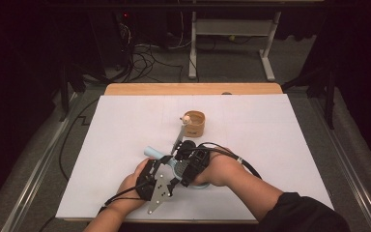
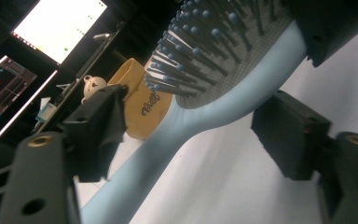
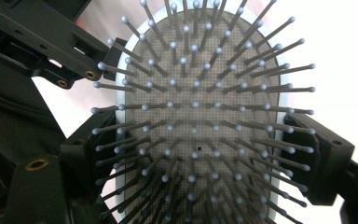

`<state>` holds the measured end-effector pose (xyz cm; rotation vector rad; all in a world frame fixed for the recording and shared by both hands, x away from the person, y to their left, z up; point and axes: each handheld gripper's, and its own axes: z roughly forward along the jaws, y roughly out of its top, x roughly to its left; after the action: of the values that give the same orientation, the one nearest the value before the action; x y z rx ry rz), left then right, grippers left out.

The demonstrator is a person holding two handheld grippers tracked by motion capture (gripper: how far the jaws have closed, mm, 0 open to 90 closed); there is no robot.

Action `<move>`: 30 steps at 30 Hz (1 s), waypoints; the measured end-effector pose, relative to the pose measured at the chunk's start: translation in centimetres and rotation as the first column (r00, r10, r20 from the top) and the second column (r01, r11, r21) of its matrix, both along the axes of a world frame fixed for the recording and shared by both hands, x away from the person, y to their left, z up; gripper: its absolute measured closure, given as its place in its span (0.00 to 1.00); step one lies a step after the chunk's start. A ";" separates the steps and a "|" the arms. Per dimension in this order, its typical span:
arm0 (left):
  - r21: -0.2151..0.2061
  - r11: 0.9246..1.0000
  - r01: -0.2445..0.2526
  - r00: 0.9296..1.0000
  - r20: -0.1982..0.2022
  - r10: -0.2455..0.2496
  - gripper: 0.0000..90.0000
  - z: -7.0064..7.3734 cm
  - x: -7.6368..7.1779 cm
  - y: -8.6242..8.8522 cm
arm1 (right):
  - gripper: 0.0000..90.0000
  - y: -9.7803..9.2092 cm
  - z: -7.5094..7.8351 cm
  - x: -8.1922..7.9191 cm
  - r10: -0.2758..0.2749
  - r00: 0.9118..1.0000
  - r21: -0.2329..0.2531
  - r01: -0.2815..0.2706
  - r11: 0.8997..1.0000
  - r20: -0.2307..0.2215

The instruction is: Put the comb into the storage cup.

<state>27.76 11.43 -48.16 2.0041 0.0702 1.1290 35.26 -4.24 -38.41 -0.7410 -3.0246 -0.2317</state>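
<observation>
Inspecting hairbrush (image 3: pixel 200 121): pale blue, bristles up, low over the white tabletop (image 1: pixel 280 145) near its front edge.
Right gripper (image 3: pixel 200 158): jaws clamped on the two sides of the brush head.
Left gripper (image 2: pixel 191 144): jaws apart, either side of the handle, not touching it.
Wooden cup (image 1: pixel 194 123): upright beyond the brush, a small bear-headed stick (image 1: pixel 185 119) at its rim.
</observation>
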 end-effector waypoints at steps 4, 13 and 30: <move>0.020 1.000 -0.002 1.000 0.026 0.002 0.39 -0.1 -0.1 -0.1 | 0.23 0.1 0.0 0.0 0.001 1.000 -0.004 -0.001 1.000 -0.005; 0.048 0.999 -0.004 0.998 0.056 0.001 0.49 -0.3 -0.3 -0.2 | 0.23 0.2 -0.1 0.0 -0.006 1.000 -0.001 0.006 1.000 -0.013; 0.072 0.997 -0.030 0.995 0.097 0.023 0.53 -0.5 -0.4 -0.3 | 0.23 0.2 -0.1 0.1 -0.018 1.000 0.003 0.019 1.000 -0.012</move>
<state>27.37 11.17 -48.69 2.0154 0.0058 1.2599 35.35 -4.05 -38.55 -0.7676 -3.0065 -0.2313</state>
